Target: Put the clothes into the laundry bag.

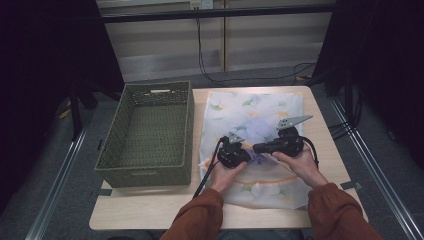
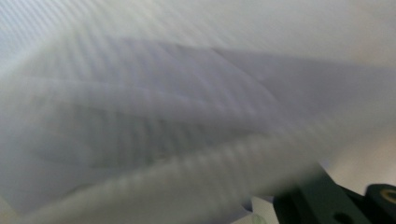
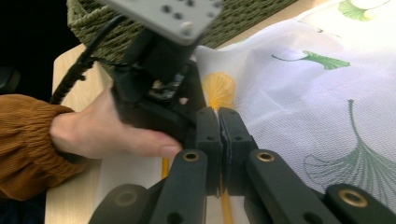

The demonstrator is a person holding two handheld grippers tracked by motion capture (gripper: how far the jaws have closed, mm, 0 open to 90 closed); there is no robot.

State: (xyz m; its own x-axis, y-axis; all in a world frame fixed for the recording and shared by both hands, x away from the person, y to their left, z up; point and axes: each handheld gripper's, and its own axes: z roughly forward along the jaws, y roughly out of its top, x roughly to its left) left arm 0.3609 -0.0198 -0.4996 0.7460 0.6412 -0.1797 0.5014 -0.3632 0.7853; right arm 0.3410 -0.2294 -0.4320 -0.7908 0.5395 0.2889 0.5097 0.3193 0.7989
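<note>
A sheer white cloth printed with green and yellow leaves lies spread on the table's right half. Both grippers meet over its middle. My right gripper points left, and in the right gripper view its jaws stand pressed together, pinching a fold of the cloth by a yellow stripe. My left gripper sits just left of it, held in a hand in a rust sleeve. The cloth lies blurred right against the left gripper's camera and hides the jaws there.
A green woven basket, with nothing in it, stands on the table's left half beside the cloth. A strip of bare wooden tabletop runs along the near edge. Cables hang behind the table's far edge.
</note>
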